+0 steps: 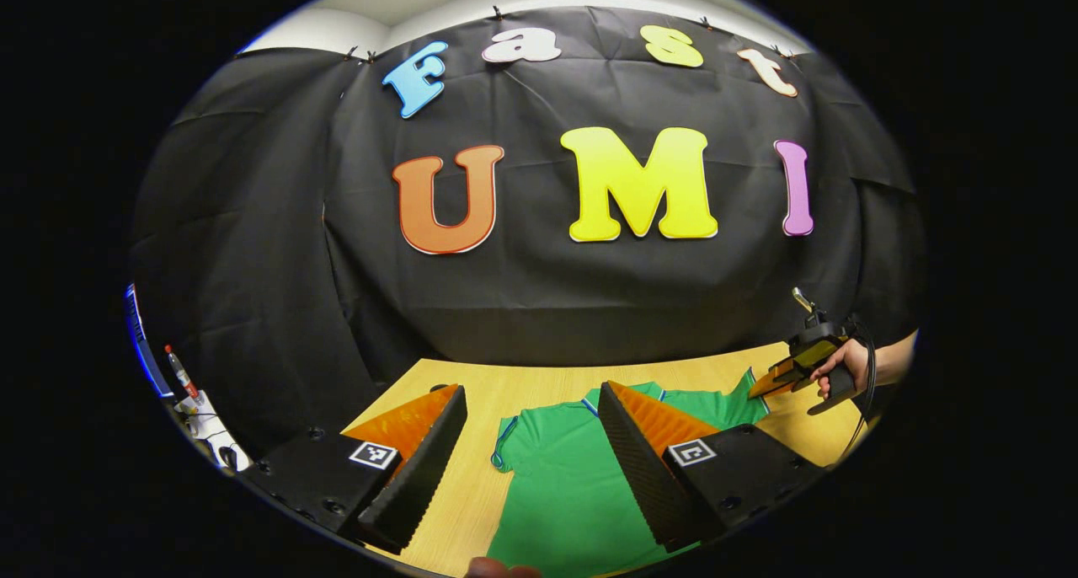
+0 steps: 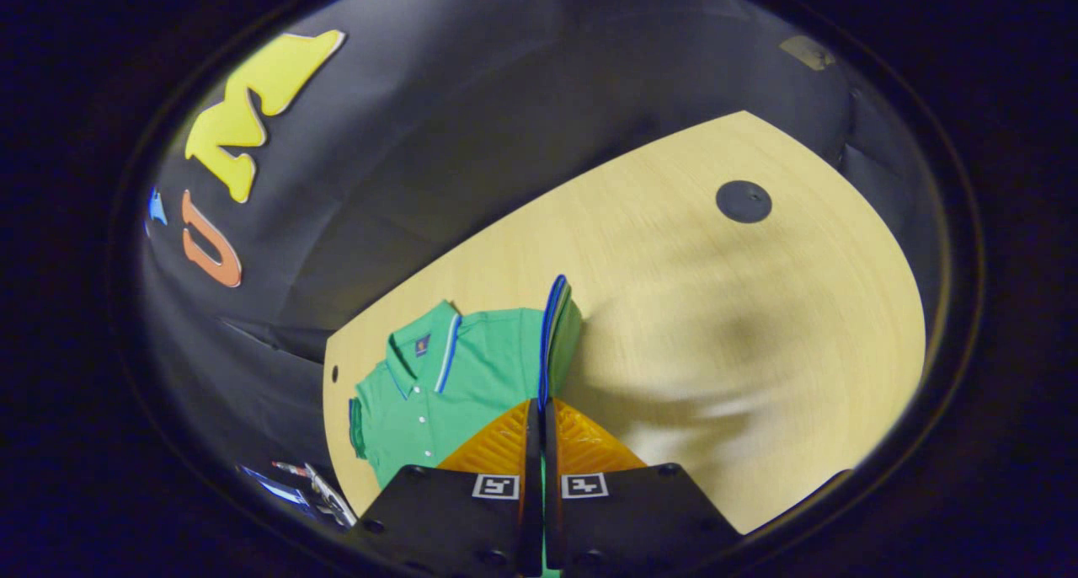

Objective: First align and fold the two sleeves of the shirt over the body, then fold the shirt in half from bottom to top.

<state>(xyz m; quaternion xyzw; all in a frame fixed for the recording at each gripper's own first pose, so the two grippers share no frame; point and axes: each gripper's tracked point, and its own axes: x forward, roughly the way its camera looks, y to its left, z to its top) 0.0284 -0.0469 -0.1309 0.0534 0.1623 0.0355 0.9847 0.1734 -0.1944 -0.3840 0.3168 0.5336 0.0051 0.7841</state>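
A green polo shirt [image 1: 556, 477] lies flat on the wooden table [image 1: 522, 384], collar toward the far wall. My left gripper [image 1: 530, 388] hovers open above the shirt's left shoulder, holding nothing. At the shirt's far right, a hand [image 1: 842, 363] holds my right gripper [image 1: 760, 386] against the right sleeve. In the right gripper view, the shirt [image 2: 455, 376] shows its collar and buttons. My right gripper [image 2: 539, 405] is shut on the blue-trimmed sleeve [image 2: 557, 325], which stands lifted on edge between the fingers.
A black round cap [image 2: 744, 201] is set in the table [image 2: 716, 325] past the sleeve; a similar one [image 1: 438, 388] lies near my left finger. A pen [image 1: 179, 374] and white clutter [image 1: 206, 426] sit off the table's left side. The black cloth wall backs the table.
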